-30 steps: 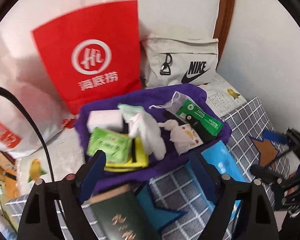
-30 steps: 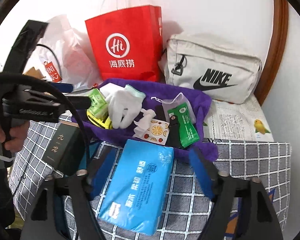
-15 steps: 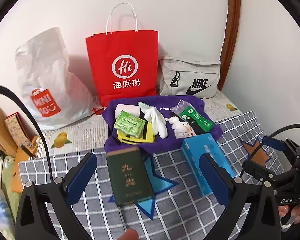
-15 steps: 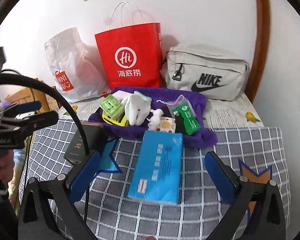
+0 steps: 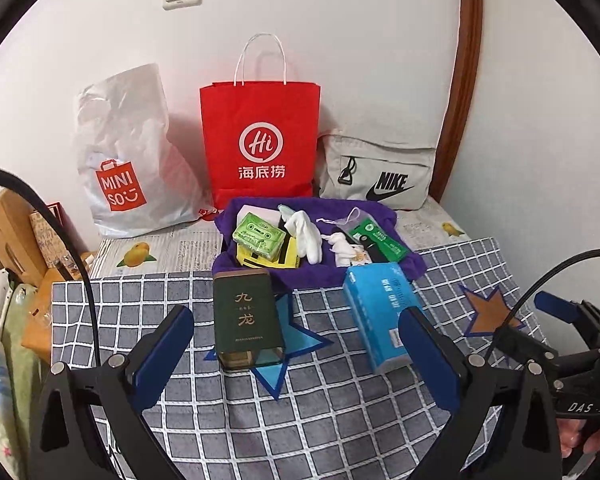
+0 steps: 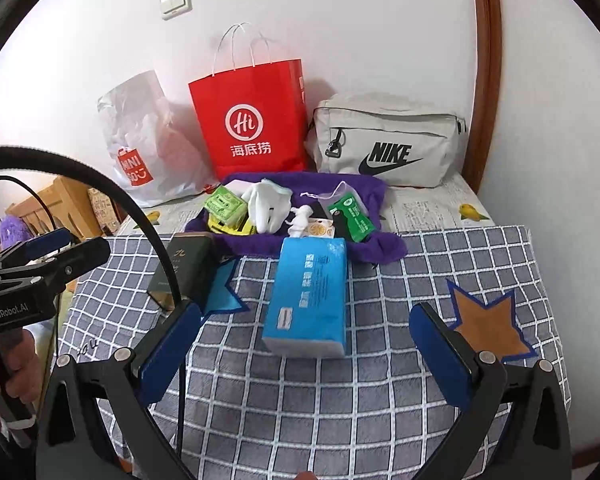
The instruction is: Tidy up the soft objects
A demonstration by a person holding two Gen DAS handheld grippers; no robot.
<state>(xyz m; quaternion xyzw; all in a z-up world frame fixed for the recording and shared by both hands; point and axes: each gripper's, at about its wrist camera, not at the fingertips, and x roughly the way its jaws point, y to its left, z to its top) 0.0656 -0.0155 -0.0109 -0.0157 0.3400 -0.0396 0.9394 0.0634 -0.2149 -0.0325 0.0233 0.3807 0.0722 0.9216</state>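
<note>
A purple cloth (image 5: 324,276) (image 6: 380,246) lies at the back of the checked table, heaped with a white glove (image 5: 306,236) (image 6: 268,206), green tissue packs (image 5: 258,236) (image 6: 225,205), a green sachet (image 5: 378,240) (image 6: 352,220) and other small items. In front of it lie a dark green box (image 5: 246,314) (image 6: 186,266) and a blue tissue pack (image 5: 380,312) (image 6: 308,296). My left gripper (image 5: 296,356) is open and empty, short of the green box. My right gripper (image 6: 306,354) is open and empty, just short of the blue pack.
Against the wall stand a white Miniso bag (image 5: 128,160), a red paper bag (image 5: 260,144) (image 6: 252,124) and a grey Nike pouch (image 5: 380,168) (image 6: 388,144). Star patches (image 5: 490,312) (image 6: 488,324) mark the checked cloth (image 5: 320,400). Wooden furniture (image 5: 4,232) stands left of the table.
Both grippers have pulled back and up from the heap, so more of the table shows. Their jaws have spread wider. The green box and blue pack now lie farther ahead.
</note>
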